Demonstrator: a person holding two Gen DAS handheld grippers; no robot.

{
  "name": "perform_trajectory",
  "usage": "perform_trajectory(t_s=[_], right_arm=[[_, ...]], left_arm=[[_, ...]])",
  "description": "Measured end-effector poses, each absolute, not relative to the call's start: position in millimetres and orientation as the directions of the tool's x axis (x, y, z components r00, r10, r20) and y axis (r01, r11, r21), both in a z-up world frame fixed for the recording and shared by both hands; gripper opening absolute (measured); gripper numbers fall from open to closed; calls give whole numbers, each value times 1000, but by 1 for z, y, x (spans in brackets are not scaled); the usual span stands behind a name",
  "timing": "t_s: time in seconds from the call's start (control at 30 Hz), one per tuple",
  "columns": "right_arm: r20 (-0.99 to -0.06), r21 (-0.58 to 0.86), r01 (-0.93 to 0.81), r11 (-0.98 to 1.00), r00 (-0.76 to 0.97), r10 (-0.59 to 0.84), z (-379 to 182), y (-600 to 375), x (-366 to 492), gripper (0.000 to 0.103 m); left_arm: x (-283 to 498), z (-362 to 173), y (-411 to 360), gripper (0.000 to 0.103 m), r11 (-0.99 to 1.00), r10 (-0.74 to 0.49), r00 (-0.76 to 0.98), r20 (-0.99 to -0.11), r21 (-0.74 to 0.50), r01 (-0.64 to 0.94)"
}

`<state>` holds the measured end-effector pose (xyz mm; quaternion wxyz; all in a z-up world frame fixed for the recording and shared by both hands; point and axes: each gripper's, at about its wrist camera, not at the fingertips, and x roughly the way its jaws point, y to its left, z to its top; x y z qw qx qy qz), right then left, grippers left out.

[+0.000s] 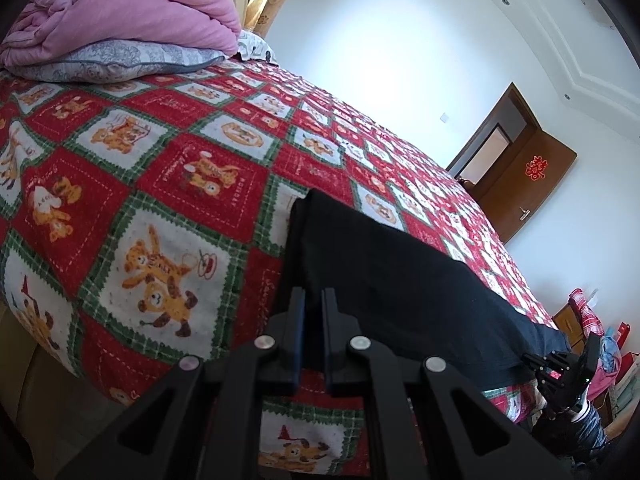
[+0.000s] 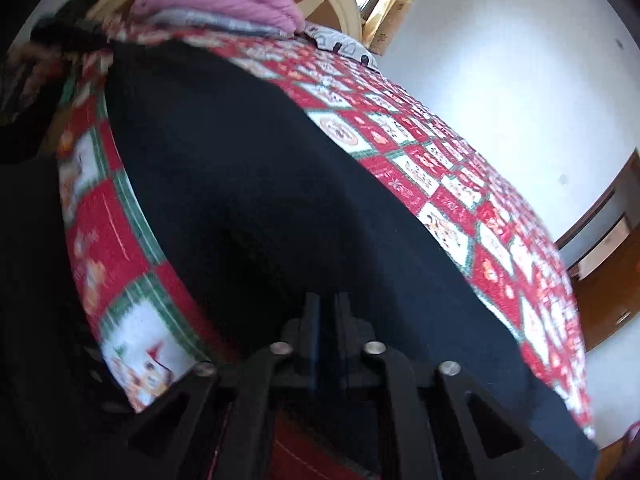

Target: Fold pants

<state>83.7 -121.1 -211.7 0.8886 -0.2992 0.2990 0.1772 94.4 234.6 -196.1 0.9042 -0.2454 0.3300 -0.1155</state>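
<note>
Both grippers working the near edge of the pants on the bed.

Black pants (image 1: 400, 280) are lying flat on the red patchwork bedspread (image 1: 160, 160), well apart from the pink quilt (image 1: 120, 4) at the head end. Left gripper (image 1: 313, 300) is sitting at the pants' near corner, jaws nearly closed (fabric between them: cannot tell). Right gripper (image 2: 327, 304) is clenching the pants' near edge (view blurred).

Bed (image 1: 168, 184) (teddy-bear quilt) bears black pants (image 1: 400, 280), grey pillow (image 1: 116, 60).
</note>
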Motion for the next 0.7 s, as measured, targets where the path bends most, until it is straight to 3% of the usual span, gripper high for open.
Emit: perform_trajectory(t_s=[0.33, 0.4, 0.47, 0.53, 0.7], right_arm=[[-617, -436, -507, 744, 770, 164, -202, -111, 57, 1], [-618, -463, -494, 736, 775, 131, -209, -107, 63, 6], [-623, -463, -509, 725, 769, 142, -212, -103, 64, 31], [-631, -446, -527, 724, 758, 163, -214, -100, 64, 41], [-637, -431, -521, 737, 754, 161, -219, -97, 76, 41]], left_arm=[[94, -194, 237, 8, 844, -380, 760, -528, -533, 52], [93, -192, 236, 8, 843, -381, 762, -524, -535, 54], [93, -190, 237, 8, 844, -380, 765, -519, -534, 57], [93, -189, 237, 8, 843, -381, 767, -517, -534, 59], [94, -195, 238, 8, 840, -384, 761, -523, -540, 53]])
